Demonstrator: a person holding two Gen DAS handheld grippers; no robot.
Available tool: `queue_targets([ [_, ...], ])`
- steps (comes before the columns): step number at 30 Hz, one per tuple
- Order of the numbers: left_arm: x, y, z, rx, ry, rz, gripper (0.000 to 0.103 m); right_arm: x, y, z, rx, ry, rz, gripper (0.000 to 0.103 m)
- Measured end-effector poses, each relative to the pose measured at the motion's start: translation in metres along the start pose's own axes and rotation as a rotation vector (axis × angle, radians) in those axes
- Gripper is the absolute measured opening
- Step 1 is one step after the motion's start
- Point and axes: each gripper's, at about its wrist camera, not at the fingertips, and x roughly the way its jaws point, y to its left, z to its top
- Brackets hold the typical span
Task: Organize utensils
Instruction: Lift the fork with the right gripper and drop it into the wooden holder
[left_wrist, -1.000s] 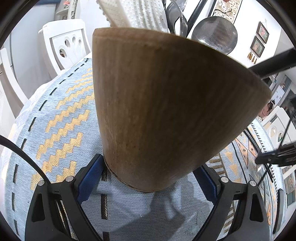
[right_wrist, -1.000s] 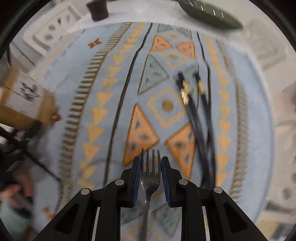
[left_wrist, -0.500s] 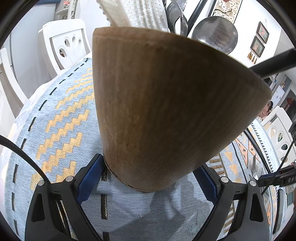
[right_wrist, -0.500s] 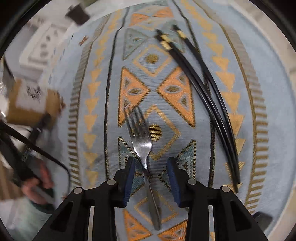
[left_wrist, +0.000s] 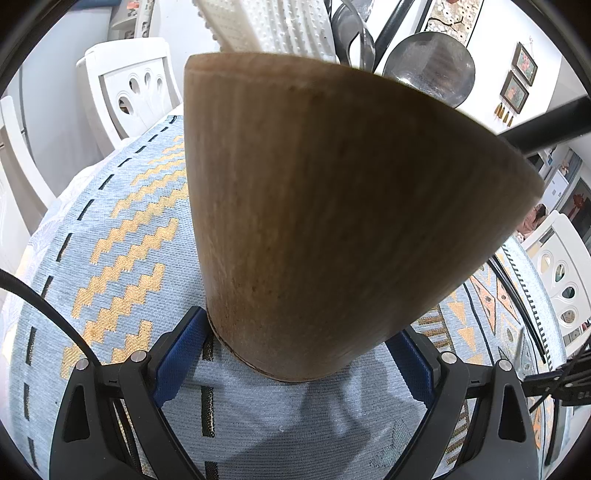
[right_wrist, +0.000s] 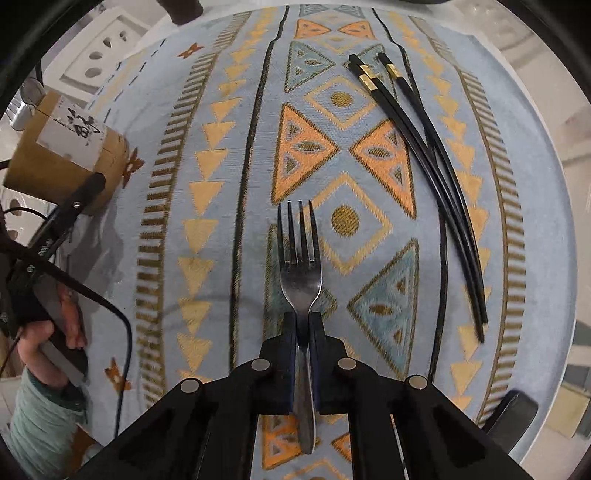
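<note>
Right tool (right_wrist: 303, 325): pads pinched tight on the neck of the fork (right_wrist: 300, 273), just below the tines. Handle runs back between the fingers, tines point forward, flat over the patterned cloth on the surface (right_wrist: 207, 155). A grip at the neck leaves the handle end free, probably so it can drop handle-first into a holder.

Left tool (left_wrist: 295, 354): blue pads sit either side of the base of the wooden holder (left_wrist: 332, 221). The near pad (left_wrist: 177, 354) looks pressed to the wall, though the far contact is hidden, so I judge it a bracing hold rather than confirm it. Holder stands upright on the surface, steadied for loading. It already carries a ladle (left_wrist: 428, 70), a white perforated spatula (left_wrist: 269, 26) and dark handles.

Black chopsticks (right_wrist: 424, 162) lie loose on the cloth to the right of the fork, well apart from the holder (right_wrist: 62, 147) at far left. Likely next after the fork.
</note>
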Motion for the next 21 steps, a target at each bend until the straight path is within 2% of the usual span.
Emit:
queue_targets([
  [2, 0.0, 0.0, 0.0, 0.0, 0.0, 0.0, 0.094, -0.014, -0.015, -0.013, 0.023, -0.011, 0.053, 0.006],
  [7, 0.0, 0.0, 0.0, 0.0, 0.0, -0.001, 0.094, -0.042, -0.042, -0.017, 0.113, -0.089, 0.256, 0.006],
  [17, 0.0, 0.0, 0.0, 0.0, 0.0, 0.0, 0.094, -0.086, -0.067, -0.013, 0.141, -0.313, 0.364, 0.006],
  [21, 0.0, 0.0, 0.0, -0.001, 0.0, 0.0, 0.094, -0.097, -0.047, -0.004, 0.152, -0.41, 0.373, 0.004],
])
